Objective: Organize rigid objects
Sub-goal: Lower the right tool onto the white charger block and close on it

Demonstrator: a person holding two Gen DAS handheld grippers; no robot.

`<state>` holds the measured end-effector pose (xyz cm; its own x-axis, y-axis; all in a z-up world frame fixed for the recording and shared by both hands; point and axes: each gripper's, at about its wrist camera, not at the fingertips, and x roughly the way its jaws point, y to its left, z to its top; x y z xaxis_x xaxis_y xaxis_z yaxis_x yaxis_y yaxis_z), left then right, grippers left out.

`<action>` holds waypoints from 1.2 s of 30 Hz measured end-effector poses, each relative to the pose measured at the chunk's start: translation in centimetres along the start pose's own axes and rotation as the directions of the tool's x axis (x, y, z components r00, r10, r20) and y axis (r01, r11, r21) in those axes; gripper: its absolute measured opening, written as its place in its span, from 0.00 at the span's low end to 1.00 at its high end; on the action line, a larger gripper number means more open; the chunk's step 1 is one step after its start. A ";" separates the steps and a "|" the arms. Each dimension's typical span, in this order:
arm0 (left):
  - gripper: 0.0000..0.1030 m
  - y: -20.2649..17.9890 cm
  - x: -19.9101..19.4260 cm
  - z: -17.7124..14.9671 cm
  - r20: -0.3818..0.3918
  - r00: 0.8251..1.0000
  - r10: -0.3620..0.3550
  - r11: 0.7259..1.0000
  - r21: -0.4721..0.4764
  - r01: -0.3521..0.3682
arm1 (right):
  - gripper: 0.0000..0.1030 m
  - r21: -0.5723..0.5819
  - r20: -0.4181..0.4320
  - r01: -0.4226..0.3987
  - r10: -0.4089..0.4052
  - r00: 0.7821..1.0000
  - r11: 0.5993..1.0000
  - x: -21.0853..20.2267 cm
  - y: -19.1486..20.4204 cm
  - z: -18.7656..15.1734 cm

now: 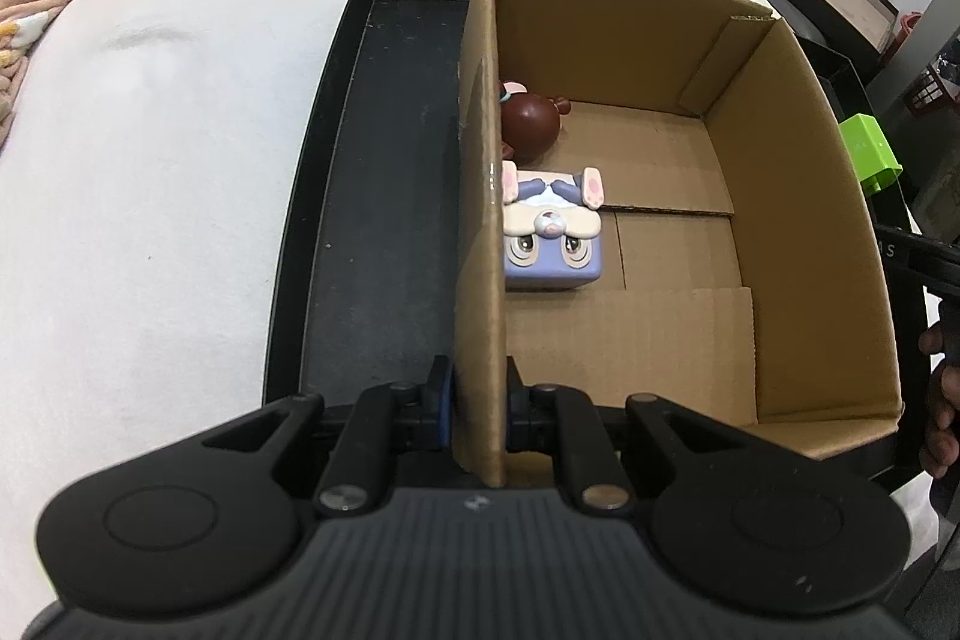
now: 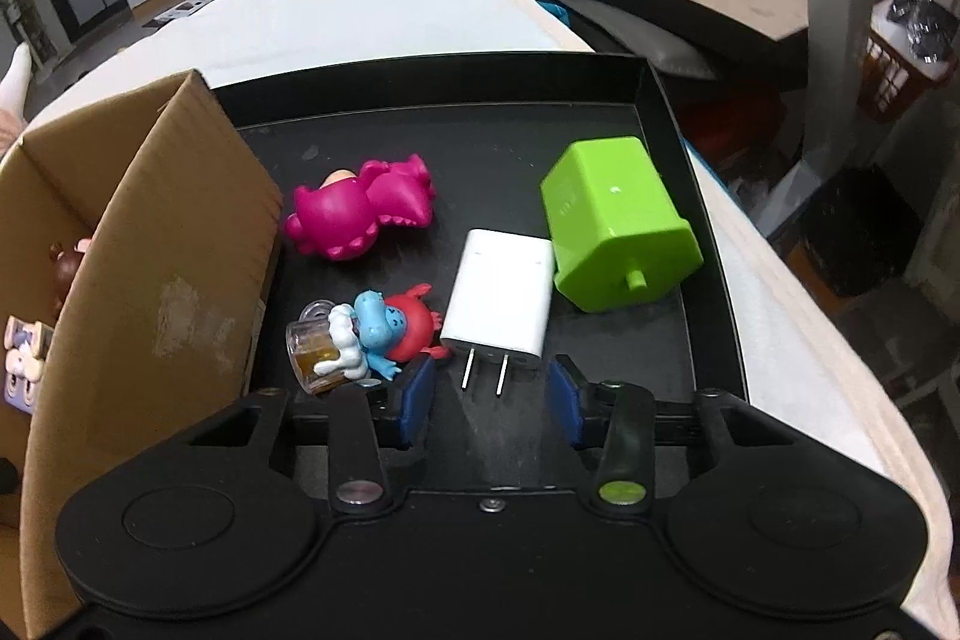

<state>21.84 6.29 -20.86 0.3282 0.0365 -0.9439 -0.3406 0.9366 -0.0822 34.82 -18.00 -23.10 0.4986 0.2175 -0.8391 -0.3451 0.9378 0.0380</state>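
Your left claw (image 1: 474,400) is clamping the near wall of the cardboard box (image 1: 798,232), one pad on each face, steadying it inside the black tray (image 1: 360,196). The tray is lying on a white padded surface (image 1: 150,160), which looks like a bed rather than a desk. Two toys are already lying in the box against that same wall: a purple block-shaped bunny (image 1: 549,238) and a brown round-headed figure (image 1: 531,118) beyond it.

Your right claw (image 2: 489,391) is hanging over the white plug adapter (image 2: 501,304) with its jaws standing apart and not pressing on anything. The prongs are lying between the pads; the body is lying just ahead of them.

The adapter is lying flat on the tray floor, its long axis running away from you, prongs toward your claw. It is looking light, stiff and smooth, so it may be slippery under the pads. Judging from this, you are better off taking it across the body's two long sides than by the thin prongs.

Watch the neighbours: the blue and red figure with a clear mug (image 2: 366,334) is sitting just left, the green plastic block (image 2: 618,226) is touching or nearly touching its far right corner, and a magenta toy (image 2: 360,211) is lying further back.
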 end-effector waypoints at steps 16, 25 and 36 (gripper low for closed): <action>0.13 0.0 -0.2 -0.2 0.013 1.000 0.001 1.000 0.009 -0.001 | 0.13 -0.016 -0.055 0.040 -0.041 0.998 0.999 -1.9 -0.5 -2.1; 0.13 0.0 -0.3 -0.2 0.016 1.000 0.001 1.000 0.009 -0.001 | 0.13 -0.001 -0.105 0.042 -0.042 0.994 0.999 -2.5 -1.0 -2.8; 0.13 -0.2 -0.3 0.0 0.016 1.000 0.008 1.000 0.015 -0.008 | 0.67 0.055 -0.124 0.023 -0.016 0.992 0.998 -2.5 -1.5 -2.5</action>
<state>21.79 6.05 -20.52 0.3398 0.0497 -0.9392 -0.3304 0.9413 -0.0697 32.06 -20.66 -22.39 0.4017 0.1669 -0.9004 -0.2892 0.9561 0.0483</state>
